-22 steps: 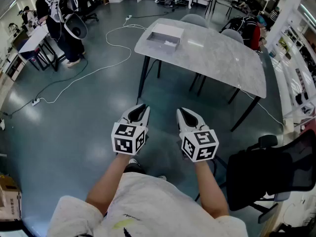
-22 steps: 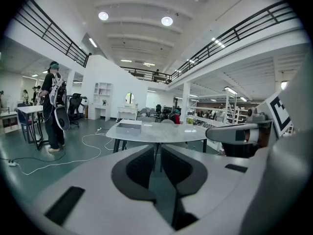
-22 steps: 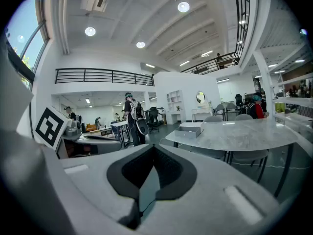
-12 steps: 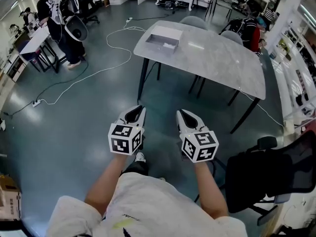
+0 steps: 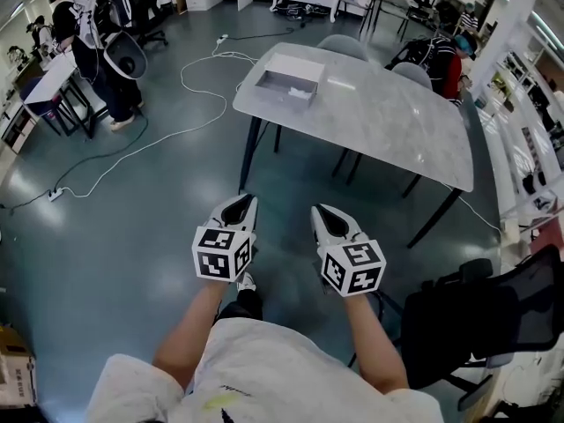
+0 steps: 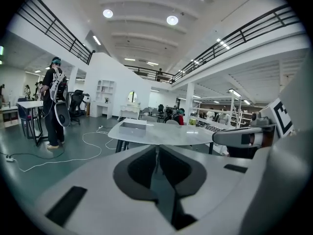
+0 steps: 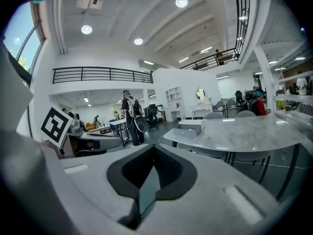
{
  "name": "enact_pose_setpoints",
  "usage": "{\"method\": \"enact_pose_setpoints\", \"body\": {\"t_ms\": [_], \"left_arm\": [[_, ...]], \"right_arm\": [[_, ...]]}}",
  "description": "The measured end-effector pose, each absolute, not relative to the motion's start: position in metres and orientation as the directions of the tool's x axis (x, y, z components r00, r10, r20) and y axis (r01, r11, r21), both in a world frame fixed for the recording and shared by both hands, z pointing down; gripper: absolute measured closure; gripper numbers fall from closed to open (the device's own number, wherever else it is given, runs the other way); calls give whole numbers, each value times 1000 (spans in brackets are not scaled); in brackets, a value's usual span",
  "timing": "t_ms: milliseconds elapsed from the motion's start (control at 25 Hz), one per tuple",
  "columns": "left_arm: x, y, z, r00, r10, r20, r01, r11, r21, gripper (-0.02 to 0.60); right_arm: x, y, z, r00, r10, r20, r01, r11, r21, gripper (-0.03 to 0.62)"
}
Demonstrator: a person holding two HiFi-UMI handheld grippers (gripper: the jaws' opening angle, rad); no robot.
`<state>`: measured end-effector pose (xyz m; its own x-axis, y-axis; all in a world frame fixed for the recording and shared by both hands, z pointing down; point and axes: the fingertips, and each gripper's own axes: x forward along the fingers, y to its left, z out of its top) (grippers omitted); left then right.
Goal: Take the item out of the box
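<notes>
Table and white box now slightly nearer; left hand-held gripper and right hand-held gripper both closed, empty.

Box on table left end; chairs behind; person far left.

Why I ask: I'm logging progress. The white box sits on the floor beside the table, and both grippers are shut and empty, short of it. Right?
No. The box sits on the table, near its far left corner, not on the floor; the head view shows it. The left gripper and right gripper are shut and empty, short of it.
</notes>
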<state>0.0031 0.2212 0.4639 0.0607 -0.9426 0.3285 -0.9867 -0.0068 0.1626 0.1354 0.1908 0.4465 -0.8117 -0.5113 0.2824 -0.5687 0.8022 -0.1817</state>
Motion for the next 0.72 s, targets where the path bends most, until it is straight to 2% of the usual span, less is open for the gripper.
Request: {"method": "enact_pose_setpoints", "body": {"t_ms": [520,720], "left_arm": [[-125,135,464,73,-940,333,-979,-4,203,555],[-153,112,463,101,-938,330,-979,-35,200,555]], "right_arm": [[24,105,445,-789,-524,320,-592,788,-170,589],[-3,82,442,-770,-551,321,-619,767,-168,589]]}}
